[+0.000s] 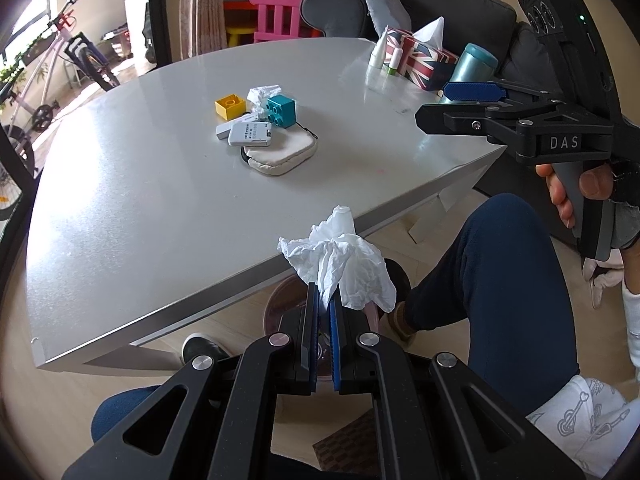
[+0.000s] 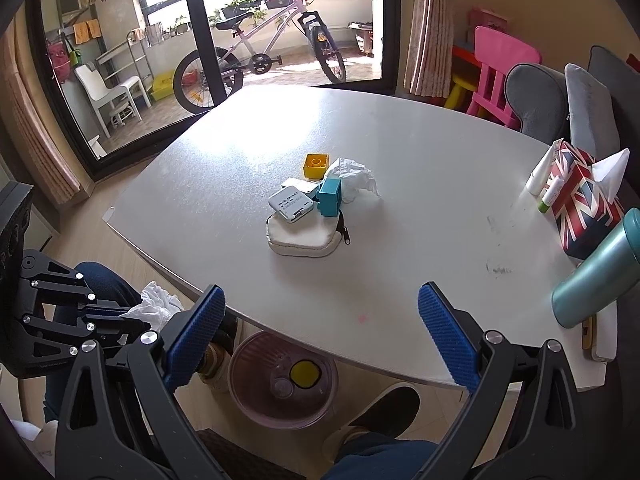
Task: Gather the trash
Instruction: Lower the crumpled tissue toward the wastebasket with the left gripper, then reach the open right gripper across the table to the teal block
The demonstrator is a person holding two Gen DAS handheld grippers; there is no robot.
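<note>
Two crumpled white tissues: one (image 1: 336, 256) pinched in the left tongs (image 1: 325, 300), one (image 2: 354, 174) on the counter (image 2: 420, 200). The right tongs (image 2: 320, 336) stand spread, empty.

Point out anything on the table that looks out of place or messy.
One crumpled tissue still lies on the table among the yellow block, teal block and pouch. Dark smudges mark the surface near the flag tissue box. A teal bottle near the edge looks tilted, though the fisheye lens may exaggerate that.
</note>
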